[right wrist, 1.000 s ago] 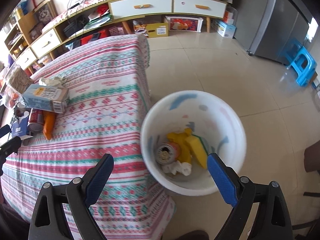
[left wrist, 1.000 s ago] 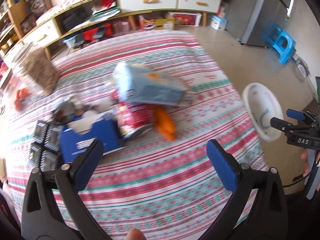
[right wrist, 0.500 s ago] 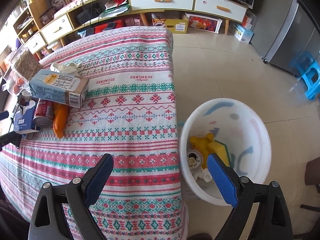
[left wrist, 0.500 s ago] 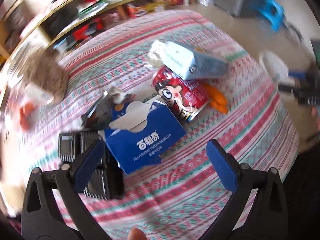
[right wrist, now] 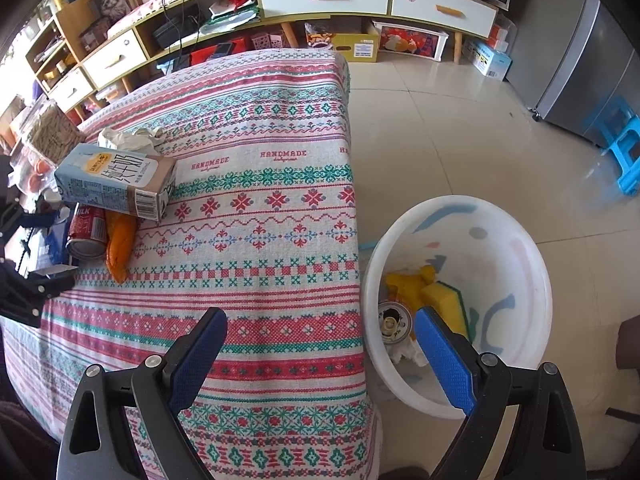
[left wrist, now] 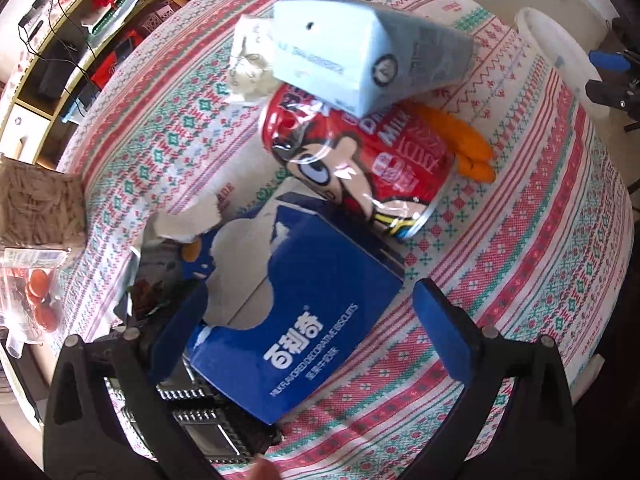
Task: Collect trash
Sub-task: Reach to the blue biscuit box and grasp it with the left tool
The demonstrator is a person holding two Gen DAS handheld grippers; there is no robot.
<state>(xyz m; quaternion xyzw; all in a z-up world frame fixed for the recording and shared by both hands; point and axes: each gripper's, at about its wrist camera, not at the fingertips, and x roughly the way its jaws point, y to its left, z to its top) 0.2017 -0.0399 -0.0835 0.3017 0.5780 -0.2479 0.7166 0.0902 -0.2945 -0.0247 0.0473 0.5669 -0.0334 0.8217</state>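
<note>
— Patterned cloth in red, green and white covers the counter (right wrist: 256, 184), with a low shelf unit and white drawers along the wall behind it and pale floor tiles to the side. What's on the cloth?

— A small heap of trash near one end. A blue biscuit box (left wrist: 296, 320) lies closest to the left hand-held gripper (left wrist: 310, 320), its top torn open. Just beyond it a red milk can (left wrist: 360, 160) lies on its side, and a pale blue milk carton (left wrist: 360, 52) rests across the can. An orange wrapper (left wrist: 468, 144) pokes out beside the can, and crumpled white paper (left wrist: 248, 64) sits against the carton's far end.

— And the left gripper itself?

— Jaws spread wide, one on each side of the blue box, not touching it as far as I can see.

— The right one?

— The right hand-held gripper (right wrist: 320, 360) is also wide apart and holds nothing. It hangs over the counter's edge, next to a white basin (right wrist: 536, 264) on the floor.

— Anything in the basin?

— A yellow sponge (right wrist: 444, 304), a can (right wrist: 394, 324) seen end-on, some yellow scrap and a bit of white paper.
</note>
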